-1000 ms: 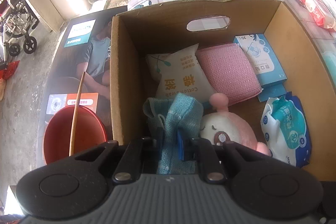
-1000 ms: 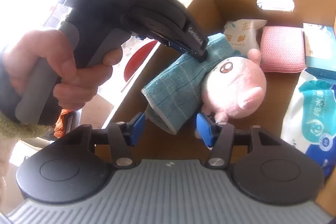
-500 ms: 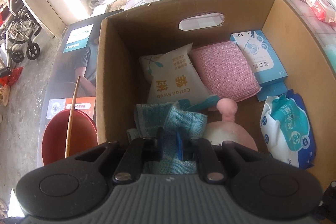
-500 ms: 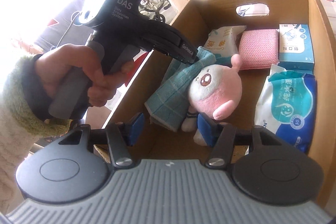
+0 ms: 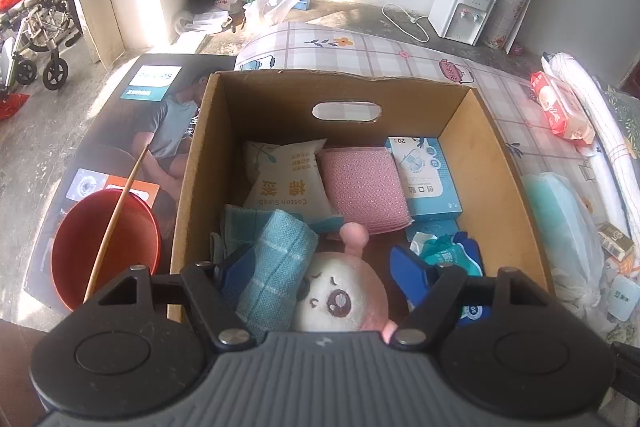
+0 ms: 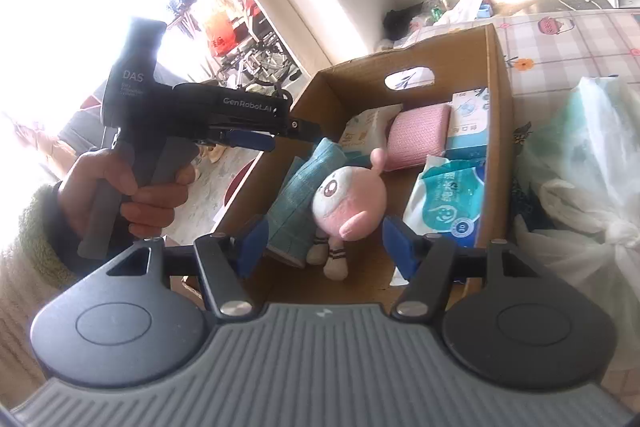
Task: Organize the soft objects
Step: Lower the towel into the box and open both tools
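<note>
Inside the cardboard box (image 5: 200, 163), against its left wall, the teal towel (image 5: 276, 267) stood rumpled and leaning, with the pink plush toy (image 5: 344, 299) touching it on the side toward the box's middle. Behind these two, toward the box's handle-cutout wall, lay the cotton swab bag (image 5: 286, 179), the pink cloth pad (image 5: 362, 187) and the blue carton (image 5: 426, 175), side by side; the wet wipes pack (image 6: 450, 203) lay along the box's right wall. Judged from this layout, the step in hand was the release of the towel into the box, with that placement apparently complete. The left gripper (image 5: 320, 273) had its jaws spread wide; it clamped nothing, although the towel and the plush toy's head appeared between the blue pads in the left wrist view. In the right wrist view, this gripper sat above the box's left rim, clear of the towel, so contact was unlikely. The right gripper (image 6: 324, 247) was likewise spread wide and empty, positioned over the box's near edge, with the towel's lower end and the plush toy's legs framed between its pads but not touched, as far as could be told. The next move would probably call for selecting another soft item outside the box, such as the plastic bags (image 6: 580, 187) beyond the box's right wall, and closing on it gently.
</note>
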Action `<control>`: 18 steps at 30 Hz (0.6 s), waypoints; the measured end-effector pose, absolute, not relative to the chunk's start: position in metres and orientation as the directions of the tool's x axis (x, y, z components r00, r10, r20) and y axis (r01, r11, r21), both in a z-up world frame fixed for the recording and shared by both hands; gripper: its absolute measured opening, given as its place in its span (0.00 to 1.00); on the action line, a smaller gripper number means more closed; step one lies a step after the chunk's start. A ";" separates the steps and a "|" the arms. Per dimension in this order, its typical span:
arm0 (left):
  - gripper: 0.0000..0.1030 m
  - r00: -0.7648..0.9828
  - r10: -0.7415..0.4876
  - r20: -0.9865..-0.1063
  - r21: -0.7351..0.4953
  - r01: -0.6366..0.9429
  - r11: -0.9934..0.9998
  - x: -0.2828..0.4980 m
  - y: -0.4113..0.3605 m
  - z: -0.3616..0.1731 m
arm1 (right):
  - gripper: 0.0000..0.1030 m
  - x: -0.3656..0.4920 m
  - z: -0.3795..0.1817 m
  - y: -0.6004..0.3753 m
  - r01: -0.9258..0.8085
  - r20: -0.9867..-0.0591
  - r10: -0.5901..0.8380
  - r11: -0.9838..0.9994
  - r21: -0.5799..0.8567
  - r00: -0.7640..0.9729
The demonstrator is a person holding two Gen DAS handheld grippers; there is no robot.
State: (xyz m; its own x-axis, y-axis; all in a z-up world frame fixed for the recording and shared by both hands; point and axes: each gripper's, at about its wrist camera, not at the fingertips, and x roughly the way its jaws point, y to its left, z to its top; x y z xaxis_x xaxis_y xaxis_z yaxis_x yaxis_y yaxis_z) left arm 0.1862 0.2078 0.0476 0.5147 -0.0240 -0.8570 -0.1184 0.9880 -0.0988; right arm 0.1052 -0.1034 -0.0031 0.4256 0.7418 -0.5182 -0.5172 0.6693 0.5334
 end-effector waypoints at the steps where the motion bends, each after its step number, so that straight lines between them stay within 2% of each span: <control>1: 0.73 0.518 -0.035 -0.854 -0.113 -0.121 0.986 0.183 0.206 0.048 | 0.62 0.104 -0.003 -0.108 -0.516 -0.518 0.734 0.678 0.524 0.439; 3: 0.73 0.527 -0.049 -0.848 -0.123 -0.107 0.987 0.179 0.202 0.046 | 0.62 0.105 -0.002 -0.111 -0.517 -0.525 0.725 0.688 0.510 0.446; 6: 0.73 0.515 -0.011 -0.857 -0.077 -0.107 0.991 0.180 0.198 0.036 | 0.62 0.117 0.002 -0.103 -0.549 -0.541 0.713 0.695 0.463 0.446; 9: 0.62 0.491 0.052 -0.870 -0.013 -0.128 0.992 0.184 0.202 0.023 | 0.62 0.146 0.002 -0.088 -0.530 -0.579 0.685 0.720 0.447 0.442; 11: 0.50 0.470 0.046 -0.881 -0.021 -0.137 0.990 0.184 0.210 0.014 | 0.60 0.171 0.003 -0.081 -0.494 -0.596 0.679 0.728 0.475 0.428; 14: 0.38 0.451 0.029 -0.892 -0.036 -0.134 0.990 0.182 0.217 0.006 | 0.55 0.209 0.000 -0.063 -0.456 -0.628 0.675 0.732 0.506 0.388; 18: 0.26 0.446 0.064 -0.893 0.016 -0.112 0.994 0.181 0.217 -0.002 | 0.47 0.251 -0.023 -0.020 -0.424 -0.709 0.647 0.747 0.512 0.282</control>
State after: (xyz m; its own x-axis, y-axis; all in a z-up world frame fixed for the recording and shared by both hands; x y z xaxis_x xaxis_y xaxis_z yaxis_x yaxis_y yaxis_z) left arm 0.1806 0.2169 -0.0015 0.4463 0.0644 -0.8925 -0.1124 0.9935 0.0155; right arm 0.2508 -0.0198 -0.0233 0.2822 0.6466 -0.7087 -0.4245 0.7467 0.5122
